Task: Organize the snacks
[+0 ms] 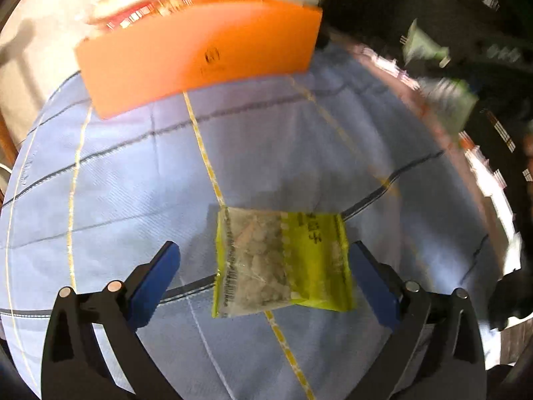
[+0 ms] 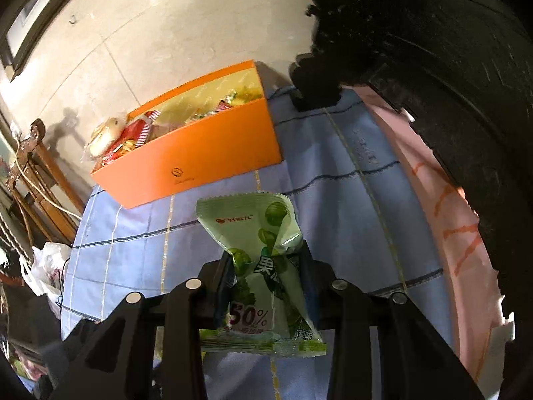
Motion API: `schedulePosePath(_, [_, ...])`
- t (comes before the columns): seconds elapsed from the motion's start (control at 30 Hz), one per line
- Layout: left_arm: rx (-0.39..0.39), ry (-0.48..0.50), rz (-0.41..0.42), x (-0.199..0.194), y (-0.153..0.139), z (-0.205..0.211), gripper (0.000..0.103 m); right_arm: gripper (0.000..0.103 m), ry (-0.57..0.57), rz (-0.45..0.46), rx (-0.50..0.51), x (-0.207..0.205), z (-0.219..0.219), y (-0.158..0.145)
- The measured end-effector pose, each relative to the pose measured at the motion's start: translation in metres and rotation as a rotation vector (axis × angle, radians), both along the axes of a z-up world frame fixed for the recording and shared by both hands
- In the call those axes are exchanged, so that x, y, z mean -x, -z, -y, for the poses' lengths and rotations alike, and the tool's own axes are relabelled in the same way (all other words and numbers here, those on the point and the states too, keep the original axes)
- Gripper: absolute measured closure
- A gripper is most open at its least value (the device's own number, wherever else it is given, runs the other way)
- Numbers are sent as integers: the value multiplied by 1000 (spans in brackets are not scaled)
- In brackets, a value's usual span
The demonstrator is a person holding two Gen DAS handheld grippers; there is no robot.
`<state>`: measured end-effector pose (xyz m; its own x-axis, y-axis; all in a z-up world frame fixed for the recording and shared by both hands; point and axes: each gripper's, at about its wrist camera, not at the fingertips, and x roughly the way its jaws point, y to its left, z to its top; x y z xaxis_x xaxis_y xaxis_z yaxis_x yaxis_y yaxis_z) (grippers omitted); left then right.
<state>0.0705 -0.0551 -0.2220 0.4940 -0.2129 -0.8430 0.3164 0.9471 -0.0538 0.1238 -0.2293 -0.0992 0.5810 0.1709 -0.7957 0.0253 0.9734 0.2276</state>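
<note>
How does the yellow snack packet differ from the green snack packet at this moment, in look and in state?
The yellow snack packet lies flat on the blue checked tablecloth, between the open fingers of the left gripper; the green snack packet is pinched in the shut right gripper and stands crumpled above the cloth. The yellow one has a clear window showing pale pieces; the green one is opaque, printed with green fruit and "50%". Both are small sealed packets outside the orange box.

A blue checked cloth (image 1: 133,173) covers the table. On it stand an orange box (image 2: 200,160) at the far edge and a yellow snack packet (image 1: 283,263) nearer.
</note>
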Motion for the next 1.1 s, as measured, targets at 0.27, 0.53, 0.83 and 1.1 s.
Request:
schedulePosePath(0.27, [104,20,-109,-5,-2,9,57,66,19,-43,-5,1,5,9])
schedulePosePath(0.53, [222,-21,-50,-6,-41,-20,79,66,-4,17,-27,0,3,-15])
schedulePosePath(0.83, [293,-51,-67,-13,-49,-30,80,66,-2,45,-56,2,2,-25])
schedulePosePath(1.1, [207,-78,202,-70,-177,-46,80,66,-44,178,-104,-38,-8,-86])
